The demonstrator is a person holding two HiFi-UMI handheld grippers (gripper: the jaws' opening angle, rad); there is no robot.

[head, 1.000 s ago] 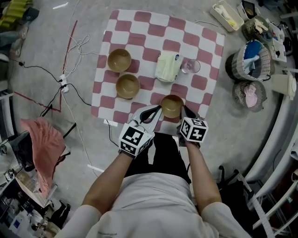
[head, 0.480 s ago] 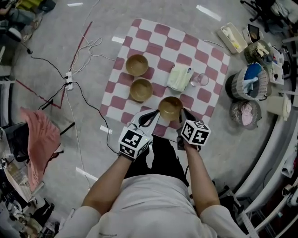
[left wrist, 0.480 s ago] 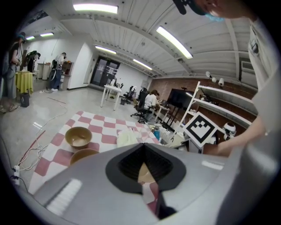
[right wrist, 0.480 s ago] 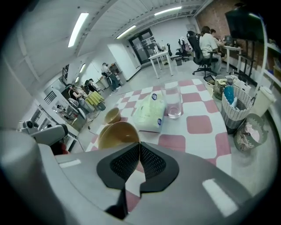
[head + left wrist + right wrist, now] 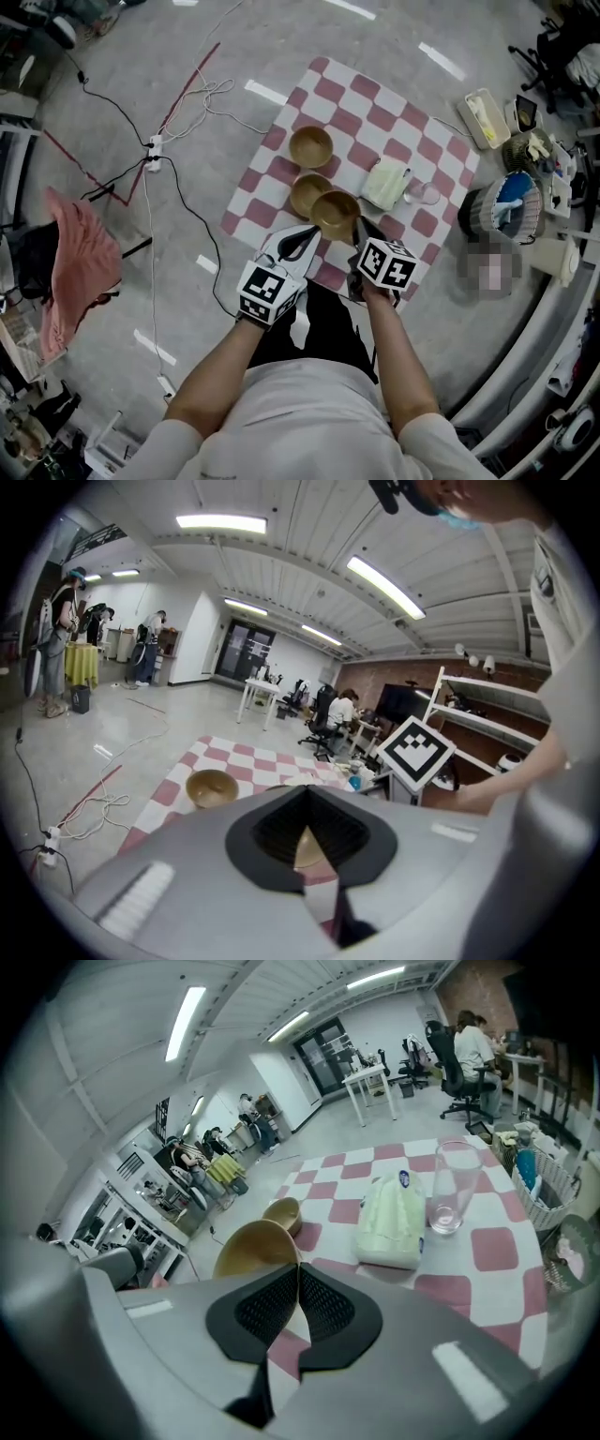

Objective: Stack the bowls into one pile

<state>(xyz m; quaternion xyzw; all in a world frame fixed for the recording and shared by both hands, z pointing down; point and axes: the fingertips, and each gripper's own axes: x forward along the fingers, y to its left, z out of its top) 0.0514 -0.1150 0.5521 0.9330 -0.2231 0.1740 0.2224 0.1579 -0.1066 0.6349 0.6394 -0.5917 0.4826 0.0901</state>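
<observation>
Three tan bowls are on or over the red-and-white checkered cloth (image 5: 412,141). The far bowl (image 5: 310,146) and the middle bowl (image 5: 306,190) rest on the cloth. The third bowl (image 5: 336,214) is lifted and overlaps the middle bowl's near right edge. My right gripper (image 5: 358,233) is shut on its near rim; in the right gripper view that bowl (image 5: 253,1246) tilts just beyond the closed jaws, with the far bowl (image 5: 284,1213) behind. My left gripper (image 5: 305,242) hangs beside it on the left, shut and holding nothing; its view shows one bowl (image 5: 211,787) on the cloth.
A pale green bag (image 5: 385,182) and a clear glass (image 5: 422,194) sit on the cloth to the right of the bowls. Baskets (image 5: 511,202) stand on the floor further right. Cables and a power strip (image 5: 155,146) lie to the left, near a pink cloth (image 5: 80,262).
The right gripper has carried its bowl left and away from the cloth's near edge until it overlaps the middle bowl. The left gripper stayed alongside, still shut.
</observation>
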